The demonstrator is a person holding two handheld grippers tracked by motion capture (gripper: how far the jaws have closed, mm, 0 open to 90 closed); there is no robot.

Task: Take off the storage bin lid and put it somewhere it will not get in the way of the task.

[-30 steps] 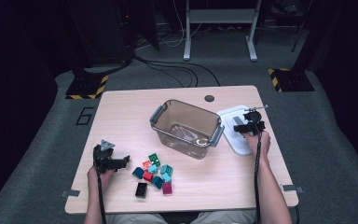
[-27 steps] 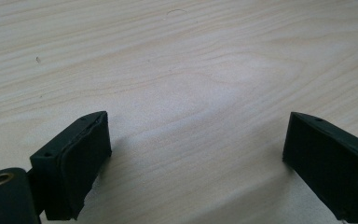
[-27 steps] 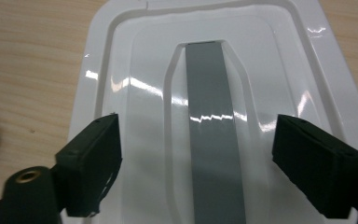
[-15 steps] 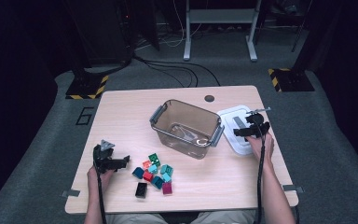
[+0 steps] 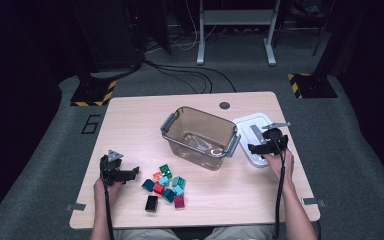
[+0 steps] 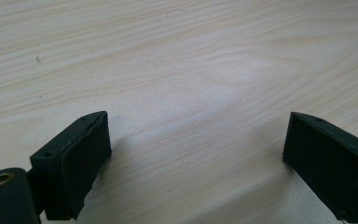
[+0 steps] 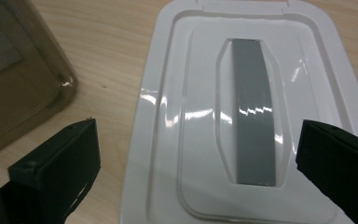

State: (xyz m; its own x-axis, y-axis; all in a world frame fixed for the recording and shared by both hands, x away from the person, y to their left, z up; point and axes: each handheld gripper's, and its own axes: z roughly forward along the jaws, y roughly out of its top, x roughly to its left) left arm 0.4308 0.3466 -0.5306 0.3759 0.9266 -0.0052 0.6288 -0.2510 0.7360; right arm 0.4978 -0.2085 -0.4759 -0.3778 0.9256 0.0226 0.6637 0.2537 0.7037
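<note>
On the floor: grey carpet (image 5: 40, 150) all round, dark room, cables (image 5: 190, 75) and a metal stand (image 5: 235, 30) at 12 o'clock, two hazard-striped feet at 10 and 2 o'clock
Table: pale wood table (image 5: 130, 125) with a round grommet hole (image 5: 224, 105) at 12 o'clock near the far edge
Bin: clear brownish bin (image 5: 200, 136) with grey handles, at table centre, open on top
Lid: white lid (image 5: 252, 137) with a grey strip handle, lying flat at 3 o'clock of the bin, just beside it
Blocks: small coloured blocks (image 5: 165, 186), teal, red, green, magenta and black, clustered at 6 o'clock of the bin
Right gripper: right gripper (image 5: 260, 148) hangs above the lid's near end, jaws just been opening, now spread as wide as they go, nothing between them
Left gripper: left gripper (image 5: 130, 172) at 9 o'clock of the blocks, near them, jaws spread wide, holding nothing
Right gripper view: lid (image 7: 251, 112) lies beneath the gripper (image 7: 200, 163) with glare on the plastic; bin corner (image 7: 18, 84) at 10 o'clock
Left gripper view: bare wood grain (image 6: 191, 70) between the jaws of the gripper (image 6: 196, 158); the blocks are seen from the high view instead
</note>
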